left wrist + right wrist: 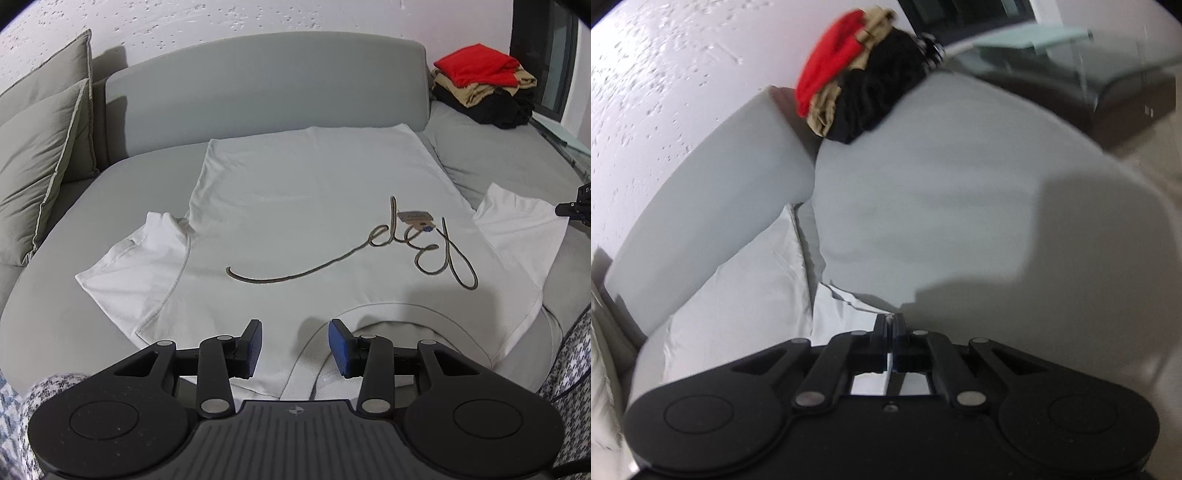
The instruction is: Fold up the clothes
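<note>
A white T-shirt (306, 206) with brown script lettering and a small tag lies spread flat on the grey sofa seat (55, 314), collar toward me. My left gripper (295, 332) hovers open just above the collar, one blue pad (341, 347) over the neckband, nothing between the fingers. In the left wrist view my right gripper (574, 210) shows only as a black tip at the edge of the shirt's right sleeve (517, 229). In the right wrist view that gripper (892, 325) is shut, with the white sleeve edge (846, 310) pinched between its fingers.
A pile of red, tan and black clothes (484, 81) (860, 77) sits at the sofa's far right corner. Grey pillows (40, 147) lean at the left. A glass table (1034, 40) stands beyond the sofa's right end. Patterned clothing of the person (569, 369) frames the near corners.
</note>
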A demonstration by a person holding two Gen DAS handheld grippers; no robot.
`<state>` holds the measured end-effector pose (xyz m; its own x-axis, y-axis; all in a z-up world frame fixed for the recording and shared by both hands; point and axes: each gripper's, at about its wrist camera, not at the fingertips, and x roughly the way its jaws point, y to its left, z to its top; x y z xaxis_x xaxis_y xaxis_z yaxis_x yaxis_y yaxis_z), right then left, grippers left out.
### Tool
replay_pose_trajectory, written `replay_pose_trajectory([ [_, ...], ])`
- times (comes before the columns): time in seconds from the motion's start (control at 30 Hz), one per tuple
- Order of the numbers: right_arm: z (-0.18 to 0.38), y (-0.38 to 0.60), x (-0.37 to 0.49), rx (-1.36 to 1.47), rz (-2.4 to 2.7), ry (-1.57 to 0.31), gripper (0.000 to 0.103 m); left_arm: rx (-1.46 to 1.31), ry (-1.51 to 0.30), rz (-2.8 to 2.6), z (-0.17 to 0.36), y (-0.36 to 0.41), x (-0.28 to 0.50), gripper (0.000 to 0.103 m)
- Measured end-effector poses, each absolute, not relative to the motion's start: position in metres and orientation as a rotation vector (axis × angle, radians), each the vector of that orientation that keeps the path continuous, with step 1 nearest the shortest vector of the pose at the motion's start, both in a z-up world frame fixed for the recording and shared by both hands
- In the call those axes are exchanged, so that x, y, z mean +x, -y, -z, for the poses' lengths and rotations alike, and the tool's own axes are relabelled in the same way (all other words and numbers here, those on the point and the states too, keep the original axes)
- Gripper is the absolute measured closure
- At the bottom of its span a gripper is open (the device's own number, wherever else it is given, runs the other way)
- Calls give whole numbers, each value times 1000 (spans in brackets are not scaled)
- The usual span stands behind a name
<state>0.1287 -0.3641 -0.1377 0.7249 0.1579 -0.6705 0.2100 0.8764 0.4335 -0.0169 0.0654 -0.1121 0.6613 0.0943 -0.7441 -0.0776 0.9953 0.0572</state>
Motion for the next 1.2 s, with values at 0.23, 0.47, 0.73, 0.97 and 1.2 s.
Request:
replay_pose_trajectory([
  [0.23, 99, 296, 121, 281, -78, -684, 101, -17, -825, -92, 114, -76, -19, 63],
  [0.47, 109, 196, 99, -90, -315, -697, 101, -58, -833, -115, 118, -90, -20, 63],
  [0.73, 140, 179, 88, -159, -461, -840, 87, -56, -848, -139, 122, -96, -19, 63],
  [0.97, 137, 233, 110, 61, -223, -866, 88, -41, -850, -138, 121, -89, -9, 63],
  [1.2, 176, 242, 119, -14, -36, -1020, 89, 7, -840, -157, 122, -88, -6, 63],
])
